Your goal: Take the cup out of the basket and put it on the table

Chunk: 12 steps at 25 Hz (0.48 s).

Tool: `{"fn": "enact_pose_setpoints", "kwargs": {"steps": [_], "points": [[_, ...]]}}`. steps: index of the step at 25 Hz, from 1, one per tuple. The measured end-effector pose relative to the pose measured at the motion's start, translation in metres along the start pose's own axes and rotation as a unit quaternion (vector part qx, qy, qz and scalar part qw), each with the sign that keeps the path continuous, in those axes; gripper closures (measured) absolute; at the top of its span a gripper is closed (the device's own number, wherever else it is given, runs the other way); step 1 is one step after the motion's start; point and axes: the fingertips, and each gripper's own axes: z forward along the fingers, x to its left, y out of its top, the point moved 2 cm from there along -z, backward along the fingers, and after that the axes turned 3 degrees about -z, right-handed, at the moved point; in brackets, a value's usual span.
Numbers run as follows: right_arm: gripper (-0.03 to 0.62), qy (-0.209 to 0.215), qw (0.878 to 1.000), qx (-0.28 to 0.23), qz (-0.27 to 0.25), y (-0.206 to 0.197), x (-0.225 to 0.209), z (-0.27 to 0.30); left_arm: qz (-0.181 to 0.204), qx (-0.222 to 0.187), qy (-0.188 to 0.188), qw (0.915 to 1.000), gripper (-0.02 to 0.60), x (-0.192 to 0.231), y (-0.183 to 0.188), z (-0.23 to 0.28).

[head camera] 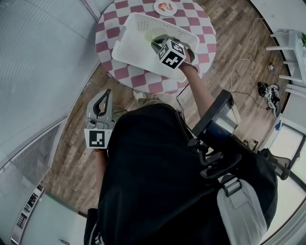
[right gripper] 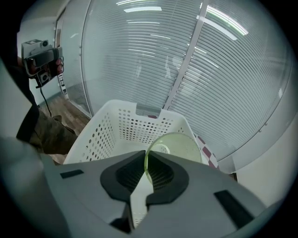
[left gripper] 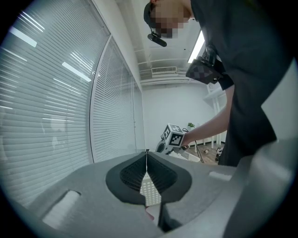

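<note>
Cup (right gripper: 179, 146), pale green and see-through, hangs over the inside of the white perforated basket (right gripper: 107, 135). It is pinched by its thin wall at the rim between the fingers of the right gripper (right gripper: 145, 155), with its mouth tipped toward that gripper's camera. The basket stands on the checked worktop (head camera: 112, 43), and a small plate (head camera: 165, 6) lies just beyond the basket's far end. The left gripper (head camera: 99, 112) is held low at the person's side, well apart from the basket, its fingers pressed together on nothing.

The step in hand looks to be the lift-out. The hold is on one edge only, so the cup could swing or slip. The pinch is best kept firm and the rise straight and unhurried until the cup's base is plainly above the basket's wall. From these views it cannot be told whether the base clears the wall yet.

The cup should travel sideways only after that, to the bare worktop beside the basket and away from the plate. It should be turned upright on the way down. The fingers should part only once the base sits flat. Knocking the light basket's wall could shift it.
</note>
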Motion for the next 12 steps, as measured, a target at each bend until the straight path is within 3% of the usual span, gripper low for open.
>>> {"fn": "enact_pose_setpoints", "kwargs": {"steps": [3,12], "points": [[0.569,-0.004,1.0,-0.008,0.009,0.001,-0.001,-0.007,0.002,0.012,-0.005,0.9999,0.575,-0.001,-0.003,0.001],[0.568,-0.03,0.999,-0.033,0.017,0.013,-0.01,-0.028,0.005,-0.005,-0.011,0.9999,0.575,-0.001,0.003,0.006]]}}
